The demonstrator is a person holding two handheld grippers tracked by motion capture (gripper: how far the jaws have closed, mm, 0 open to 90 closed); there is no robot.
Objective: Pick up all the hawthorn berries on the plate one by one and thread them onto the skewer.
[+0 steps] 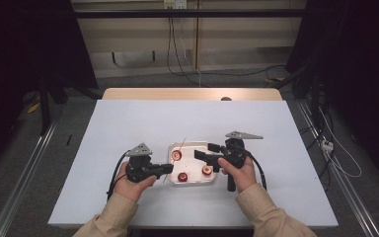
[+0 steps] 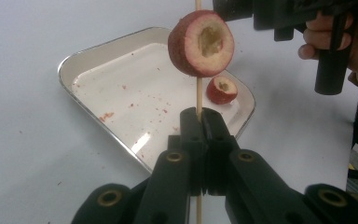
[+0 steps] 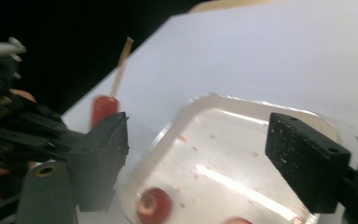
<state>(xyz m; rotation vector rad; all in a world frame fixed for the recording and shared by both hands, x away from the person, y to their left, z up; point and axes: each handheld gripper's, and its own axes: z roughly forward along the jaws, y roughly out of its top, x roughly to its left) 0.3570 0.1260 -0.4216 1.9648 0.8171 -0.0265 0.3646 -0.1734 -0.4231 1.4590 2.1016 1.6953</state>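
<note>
Pinching skewer (image 2: pixel 198 95), left tool (image 2: pixel 199 116), right tool (image 3: pixel 193 154) seemingly empty

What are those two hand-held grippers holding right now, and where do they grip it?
The left hand-held gripper pinches a thin wooden skewer on its shaft, just below the red fruit slice threaded on it. The right hand-held gripper is open, holding nothing.

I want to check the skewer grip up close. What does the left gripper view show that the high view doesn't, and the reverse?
Left gripper view: the left gripper shut on the skewer, which runs through a hollow-cored fruit slice.
High view: both hands, the whole table, and three slices in the tray.
Both: the tray, the skewer, the right gripper.
</note>
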